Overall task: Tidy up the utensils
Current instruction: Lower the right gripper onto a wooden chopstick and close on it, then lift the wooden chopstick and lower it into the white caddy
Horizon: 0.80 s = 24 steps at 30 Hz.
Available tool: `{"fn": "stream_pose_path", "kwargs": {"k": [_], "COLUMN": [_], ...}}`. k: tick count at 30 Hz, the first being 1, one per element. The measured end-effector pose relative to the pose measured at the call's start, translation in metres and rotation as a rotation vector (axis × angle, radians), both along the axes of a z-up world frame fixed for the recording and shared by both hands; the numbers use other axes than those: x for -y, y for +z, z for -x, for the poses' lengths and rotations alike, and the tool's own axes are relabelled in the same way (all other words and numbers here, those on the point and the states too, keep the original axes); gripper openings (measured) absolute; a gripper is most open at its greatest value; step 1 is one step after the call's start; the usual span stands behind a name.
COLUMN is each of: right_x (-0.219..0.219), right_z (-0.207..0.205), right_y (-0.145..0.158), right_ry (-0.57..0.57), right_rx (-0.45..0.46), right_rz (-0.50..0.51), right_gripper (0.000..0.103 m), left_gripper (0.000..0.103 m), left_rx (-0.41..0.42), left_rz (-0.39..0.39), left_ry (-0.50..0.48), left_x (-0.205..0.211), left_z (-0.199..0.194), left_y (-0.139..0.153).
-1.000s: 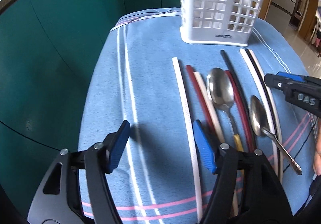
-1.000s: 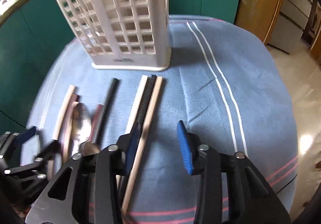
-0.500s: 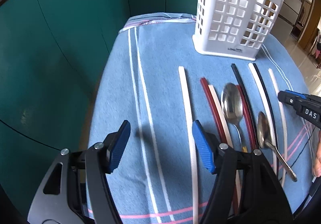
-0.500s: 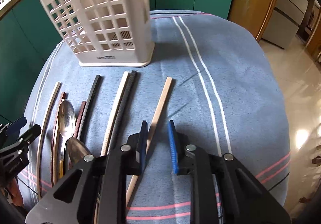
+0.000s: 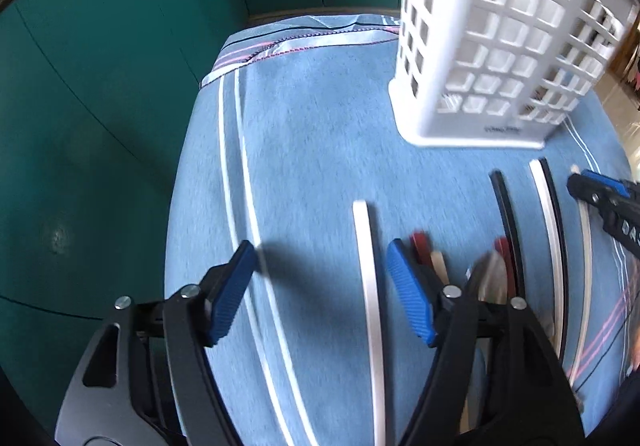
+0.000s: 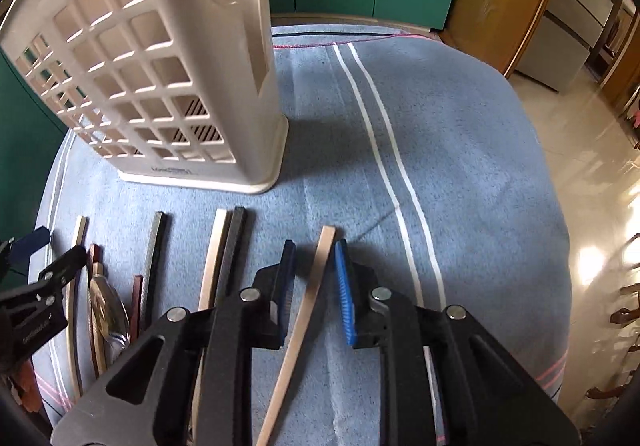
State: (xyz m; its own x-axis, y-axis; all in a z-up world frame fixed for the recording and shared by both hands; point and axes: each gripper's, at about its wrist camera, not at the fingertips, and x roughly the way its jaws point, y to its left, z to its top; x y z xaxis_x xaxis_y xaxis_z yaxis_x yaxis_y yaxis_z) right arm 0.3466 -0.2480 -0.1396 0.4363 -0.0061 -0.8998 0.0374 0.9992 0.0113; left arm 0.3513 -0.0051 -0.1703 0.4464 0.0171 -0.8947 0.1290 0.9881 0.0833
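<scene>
Several chopsticks and spoons lie in a row on the blue cloth in front of the white lattice basket [image 5: 480, 66] [image 6: 160, 86]. My left gripper [image 5: 320, 246] hangs over the row's left end, its jaws opening. The white chopstick [image 5: 366, 266] lies between them near the right pad, untouched. My right gripper [image 6: 314, 244] straddles the beige chopstick [image 6: 316, 278] at the row's right end. Its jaws are narrow, with a gap still showing beside the left pad. A spoon [image 6: 106, 310] lies among red and black sticks, and a black stick [image 6: 154, 258] is beside it.
The blue striped cloth [image 6: 460, 166] covers a rounded table. Teal cabinets [image 5: 100, 86] stand close on the left and behind. A shiny floor [image 6: 592, 126] and a wooden door lie past the right edge. White and black sticks [image 6: 224, 246] lie paired mid-row.
Both grippers moved forward toward the basket. The right jaws narrowed around the beige chopstick. The left jaws spread slightly, and the white chopstick now lies between them.
</scene>
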Motion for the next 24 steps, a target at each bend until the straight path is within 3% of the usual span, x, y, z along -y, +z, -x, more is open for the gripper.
{"fn": "stream_pose_path", "kwargs": {"k": [2,3,5,7,12,24], "right_x": [-0.002,0.000,-0.008,-0.006,0.000,0.012], "right_z": [-0.002,0.003,0.004,0.008,0.032,0.139], "right_y": [-0.001,-0.002,-0.001,-0.002,0.021,0.164], "right_ry": [0.007,0.012,0.026,0.039,0.045,0.084], "right_rx": [-0.001,0.003,0.011,0.014,0.087,0.410], "right_rz": [0.012,0.014,0.001,-0.046,-0.084,-0.091], "right_gripper": [0.020,0.014,0.010,0.008,0.007,0.007], "left_gripper": [0.069,0.063,0.028,0.008,0.006,0.006], "left_rx": [-0.009,-0.010,-0.014,-0.003,0.032,0.337], "left_rz": [-0.006,0.006,0.056,0.043,0.104,0.202], "left_ry": [-0.006,-0.013,-0.037,-0.040,-0.024,-0.035], "left_x": [0.002,0.003,0.006,0.011,0.006,-0.020], "left_z": [-0.010,-0.013,-0.016,-0.014,-0.001,0.072], "left_y": [-0.001,0.000,0.000,0.001,0.008,0.133]}}
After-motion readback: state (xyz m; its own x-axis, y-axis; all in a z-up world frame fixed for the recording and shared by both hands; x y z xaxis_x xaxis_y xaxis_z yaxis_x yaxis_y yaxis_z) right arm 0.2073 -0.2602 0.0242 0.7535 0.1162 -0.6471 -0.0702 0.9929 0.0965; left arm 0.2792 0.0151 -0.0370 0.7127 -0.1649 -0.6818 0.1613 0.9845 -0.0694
